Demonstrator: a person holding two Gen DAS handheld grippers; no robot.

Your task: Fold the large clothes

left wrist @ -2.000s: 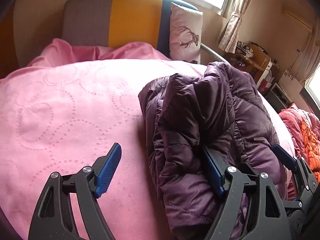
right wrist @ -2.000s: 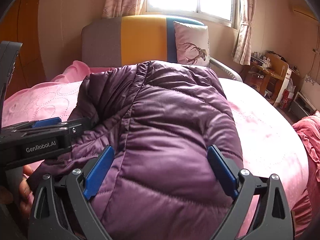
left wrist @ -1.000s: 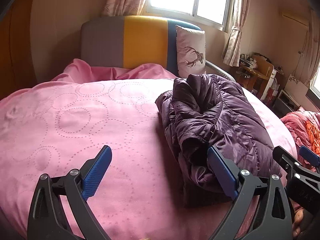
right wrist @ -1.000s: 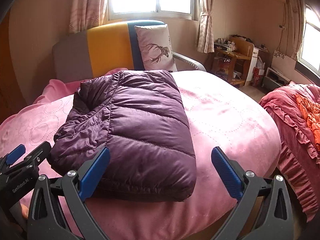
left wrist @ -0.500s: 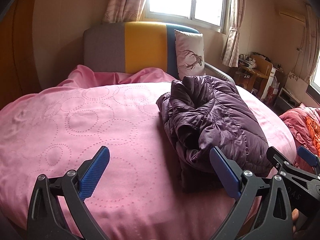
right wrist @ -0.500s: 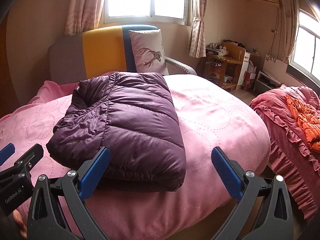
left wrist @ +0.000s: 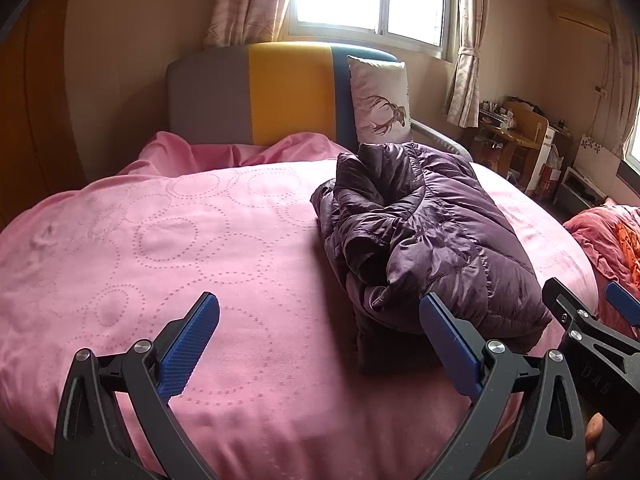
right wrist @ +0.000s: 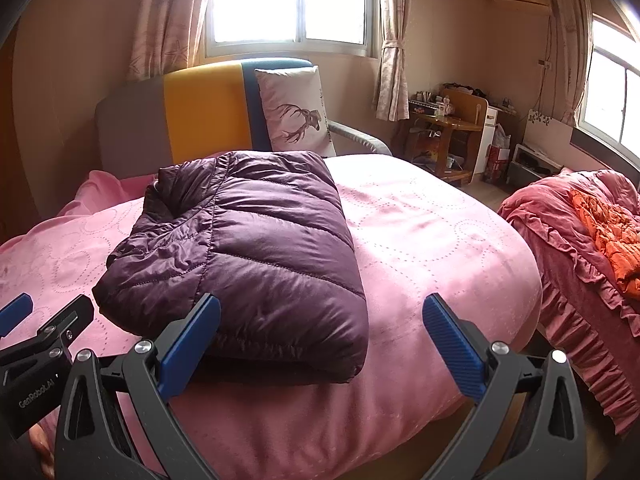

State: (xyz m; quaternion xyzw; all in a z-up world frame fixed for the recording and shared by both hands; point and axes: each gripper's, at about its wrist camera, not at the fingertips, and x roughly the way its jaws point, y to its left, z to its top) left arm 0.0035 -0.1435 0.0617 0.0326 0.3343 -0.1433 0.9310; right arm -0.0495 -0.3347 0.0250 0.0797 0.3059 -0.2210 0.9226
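1. Plainly, the purple puffer jacket lies folded into a thick rectangular bundle on the pink bed cover, toward the bed's right side.
2. Seen from the left wrist, the jacket's near edge shows bunched layers and a rumpled collar end facing the headboard.
3. The left gripper hangs over the cover with its blue-padded jaws spread wide, holding nothing; its right finger sits just in front of the jacket's corner.
4. The right gripper is likewise spread wide and empty, its left finger overlapping the jacket's near edge in view.
5. A deer-print pillow leans upright against the headboard, behind the jacket.
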